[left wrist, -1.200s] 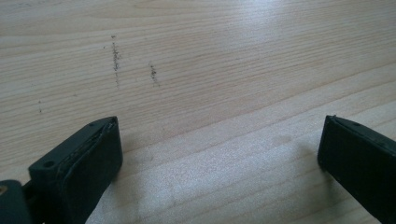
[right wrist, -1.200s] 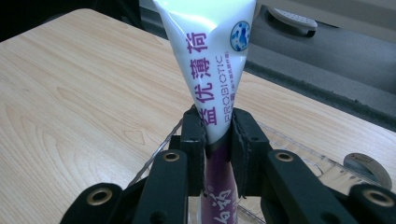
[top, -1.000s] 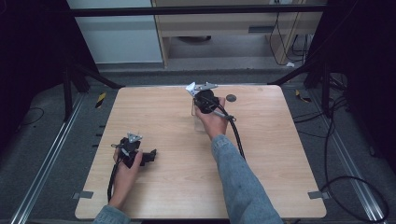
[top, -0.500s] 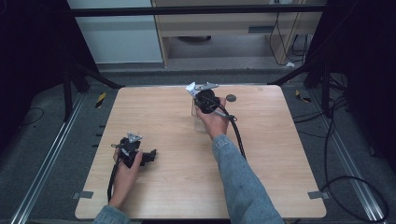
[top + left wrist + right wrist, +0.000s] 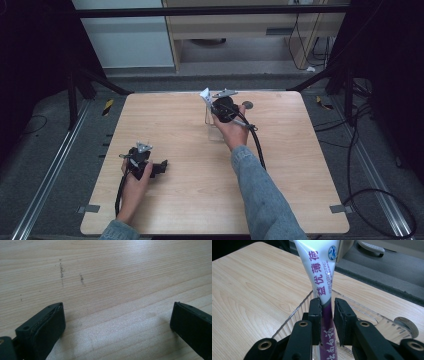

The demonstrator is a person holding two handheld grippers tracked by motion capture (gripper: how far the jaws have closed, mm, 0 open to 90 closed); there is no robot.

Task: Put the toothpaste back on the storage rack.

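Two grippers on one wooden table [image 5: 190, 200]. Far side, near the middle: right gripper [image 5: 216, 111], clamped on one toothpaste tube [image 5: 322, 277], white and purple, printed with purple characters and the word PROBIOTIC. Jaws nearly closed, pads pressing the tube on both sides at its purple band. Tube standing upright, flat crimped end up, showing as a white tip [image 5: 205, 95] beside the gripper from above. Lower end down inside one clear plastic container [image 5: 367, 312], ribbed walls, seen as a faint clear box [image 5: 214, 131] under the hand from above; whether the tube touches the bottom, impossible to tell. One small round dark thing [image 5: 247, 105] lying on the table just beyond the gripper, a thick disc [image 5: 406, 325] just beside the container in the right gripper view; what it is, too small to tell. One black cable trailing back along a denim sleeve [image 5: 260, 195].

Near left: left gripper [image 5: 161, 166], resting low over bare wood, held in one hand. Jaws spread wide, nothing between them but table grain and a few short dark scuff marks [image 5: 61, 271]. Well apart from the tube and container.
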